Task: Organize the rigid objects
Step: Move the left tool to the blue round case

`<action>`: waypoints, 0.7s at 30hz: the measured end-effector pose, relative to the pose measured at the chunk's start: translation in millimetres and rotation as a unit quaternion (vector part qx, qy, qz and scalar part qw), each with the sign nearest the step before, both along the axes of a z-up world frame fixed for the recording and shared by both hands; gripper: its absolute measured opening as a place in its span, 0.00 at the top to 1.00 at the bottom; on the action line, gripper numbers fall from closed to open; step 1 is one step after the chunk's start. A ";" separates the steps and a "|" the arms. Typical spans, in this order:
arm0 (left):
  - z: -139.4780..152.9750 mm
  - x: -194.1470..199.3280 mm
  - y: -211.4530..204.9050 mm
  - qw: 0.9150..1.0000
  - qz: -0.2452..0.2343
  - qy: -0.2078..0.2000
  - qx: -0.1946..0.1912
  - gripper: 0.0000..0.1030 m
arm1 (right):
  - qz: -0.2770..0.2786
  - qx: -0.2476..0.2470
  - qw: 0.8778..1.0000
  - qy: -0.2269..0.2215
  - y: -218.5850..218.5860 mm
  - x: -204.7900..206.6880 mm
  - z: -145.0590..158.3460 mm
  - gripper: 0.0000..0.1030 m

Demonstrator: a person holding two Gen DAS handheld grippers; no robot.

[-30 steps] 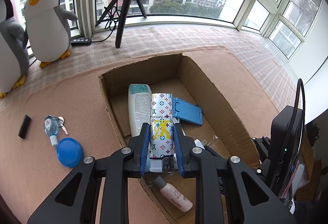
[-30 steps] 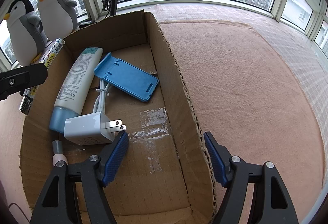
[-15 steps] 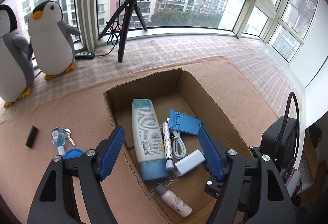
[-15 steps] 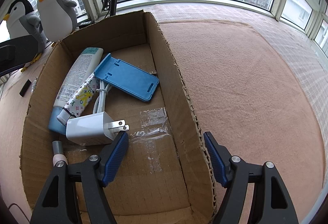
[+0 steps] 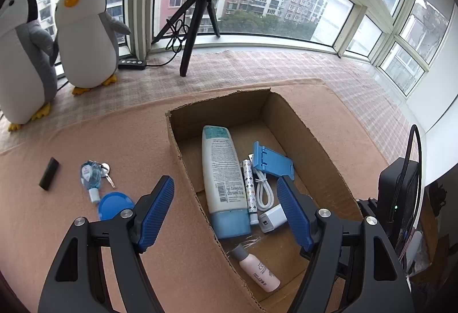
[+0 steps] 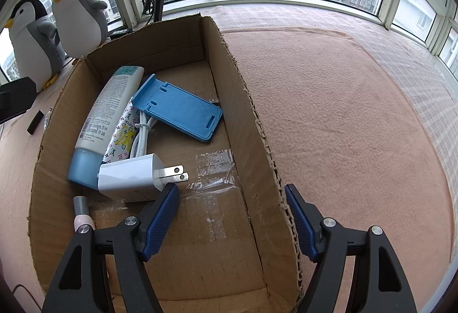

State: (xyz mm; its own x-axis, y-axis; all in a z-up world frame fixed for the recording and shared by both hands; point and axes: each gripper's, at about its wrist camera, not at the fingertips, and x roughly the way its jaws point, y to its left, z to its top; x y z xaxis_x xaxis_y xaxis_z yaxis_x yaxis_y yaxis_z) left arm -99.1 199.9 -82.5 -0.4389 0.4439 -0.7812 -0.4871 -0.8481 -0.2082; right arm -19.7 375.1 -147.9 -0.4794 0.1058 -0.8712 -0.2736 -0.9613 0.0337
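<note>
Left tongs (image 5: 226,213): spread wide, empty, above the left wall of the open brown cardboard box (image 5: 183,158). Right tongs (image 6: 232,215): spread wide, empty, straddling the right wall of the same box (image 6: 257,124).

Box contents:
- White squeeze tube with light-blue cap (image 5: 221,172), flat along the left side, cap toward the camera.
- Slim white tube with multicoloured monogram print (image 5: 248,187), touching the right flank of the squeeze tube; in the right wrist view (image 6: 121,138) wedged between the squeeze tube and the cable.
- Coiled white cable (image 5: 263,190), just beside the printed tube.
- White plug-in charger with two metal prongs (image 6: 134,178), at the near end of the cable, prongs toward the right wall.
- Blue plastic folding phone stand (image 6: 179,110), flat, partly over the cable.
- Small pink bottle with grey cap (image 5: 254,267), alone at the near end of the box floor.
- Patch of clear tape (image 6: 214,164) on the box floor.

Outside the box, on the pink felt-covered surface (image 5: 128,135), left of the box:
- Small black rectangular block (image 5: 49,173).
- Blue transparent keyring bottle with keys (image 5: 92,177).
- Round blue disc (image 5: 116,208), partly hidden behind the left finger.

Background: two plush penguins (image 5: 86,35), black tripod (image 5: 197,27), window.
</note>
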 end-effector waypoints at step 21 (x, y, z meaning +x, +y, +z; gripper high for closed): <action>-50.6 -18.6 -140.6 0.993 0.107 -0.039 -0.019 0.28 | -0.001 -0.001 1.000 0.001 -0.1 -0.7 -0.9 0.31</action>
